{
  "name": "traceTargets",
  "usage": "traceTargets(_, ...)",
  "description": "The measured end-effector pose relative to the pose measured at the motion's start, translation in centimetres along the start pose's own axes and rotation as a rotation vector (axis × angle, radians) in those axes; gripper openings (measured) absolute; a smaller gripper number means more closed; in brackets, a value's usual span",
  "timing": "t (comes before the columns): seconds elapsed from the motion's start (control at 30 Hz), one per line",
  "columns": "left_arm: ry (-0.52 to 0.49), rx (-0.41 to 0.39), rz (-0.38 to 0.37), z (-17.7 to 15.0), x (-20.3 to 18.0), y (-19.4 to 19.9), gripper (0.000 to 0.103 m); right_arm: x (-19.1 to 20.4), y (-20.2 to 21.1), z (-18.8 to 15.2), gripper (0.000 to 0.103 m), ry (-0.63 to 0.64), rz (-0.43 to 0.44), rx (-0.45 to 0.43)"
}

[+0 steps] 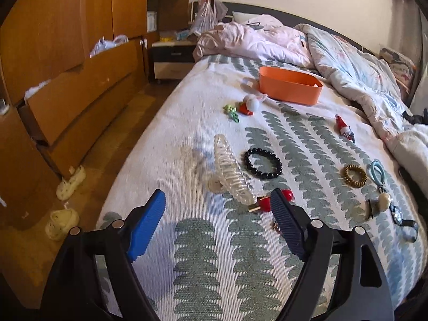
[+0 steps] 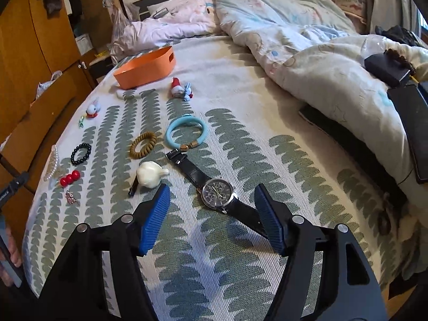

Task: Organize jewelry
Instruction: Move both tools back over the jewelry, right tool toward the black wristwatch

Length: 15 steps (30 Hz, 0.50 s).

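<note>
Jewelry lies spread on a leaf-patterned bedspread (image 1: 198, 254). My left gripper (image 1: 218, 200) is open and empty, low over the bed, just short of a clear hair claw (image 1: 231, 172) and a red bead clip (image 1: 264, 203). A black bead bracelet (image 1: 263, 163) lies beyond. My right gripper (image 2: 212, 196) is open, its fingers either side of a black wristwatch (image 2: 216, 191) on the bed. A white shell-shaped clip (image 2: 149, 174), brown coil tie (image 2: 143, 144) and blue bangle (image 2: 186, 131) lie beyond. An orange bin (image 1: 290, 84) stands at the far end, also in the right wrist view (image 2: 145, 68).
Small toy charms (image 1: 248, 104) lie near the bin; a red one (image 1: 343, 128) lies to the right. A rumpled duvet (image 2: 307, 53) covers the bed's right side, with dark devices (image 2: 409, 123) on it. Wooden drawers (image 1: 67, 93) and slippers (image 1: 71, 182) are left of the bed.
</note>
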State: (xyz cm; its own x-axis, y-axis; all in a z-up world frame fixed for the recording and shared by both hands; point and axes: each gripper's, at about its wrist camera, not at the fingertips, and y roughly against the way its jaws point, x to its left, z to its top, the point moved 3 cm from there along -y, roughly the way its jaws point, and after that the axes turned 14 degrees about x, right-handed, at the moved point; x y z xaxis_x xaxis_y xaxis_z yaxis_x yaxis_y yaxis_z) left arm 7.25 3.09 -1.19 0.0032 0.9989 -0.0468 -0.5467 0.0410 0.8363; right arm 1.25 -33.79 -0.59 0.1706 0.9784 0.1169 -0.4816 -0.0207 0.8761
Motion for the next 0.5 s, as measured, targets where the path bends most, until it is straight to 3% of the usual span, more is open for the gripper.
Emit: traceTargets(0.5,-0.011,0.018,0.076,0.2,0.2,-1.3,0.083,-0.9,-0.5,0.2,0.076,-0.004,-0.036,0.019)
